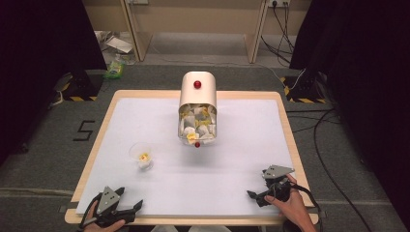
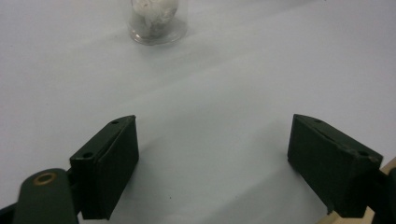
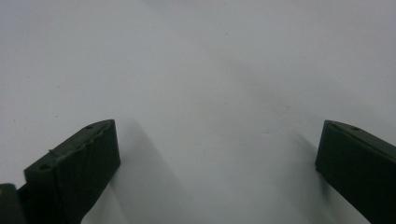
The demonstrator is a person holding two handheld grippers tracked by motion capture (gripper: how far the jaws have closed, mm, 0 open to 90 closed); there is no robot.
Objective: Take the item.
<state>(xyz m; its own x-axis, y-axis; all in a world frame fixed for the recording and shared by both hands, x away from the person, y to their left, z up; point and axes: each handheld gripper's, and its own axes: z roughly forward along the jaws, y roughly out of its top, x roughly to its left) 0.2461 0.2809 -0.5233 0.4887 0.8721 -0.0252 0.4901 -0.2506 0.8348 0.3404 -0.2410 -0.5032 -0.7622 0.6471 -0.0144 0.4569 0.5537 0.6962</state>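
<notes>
At the near edge of the white-topped table (image 1: 232, 140) the left gripper (image 1: 137, 206) rests by the left corner in the person's left hand (image 1: 99, 223), jaws spread wide with nothing between them, and the right gripper (image 1: 251, 194) lies toward the right corner in the right hand (image 1: 290, 203), its jaws equally wide apart and empty. A small clear cup (image 1: 141, 155) holding white and yellow pieces stands left of centre, well beyond the left gripper; a cream dispenser (image 1: 197, 108) with a red knob, full of white and yellow packets, stands farther back at mid-table
</notes>
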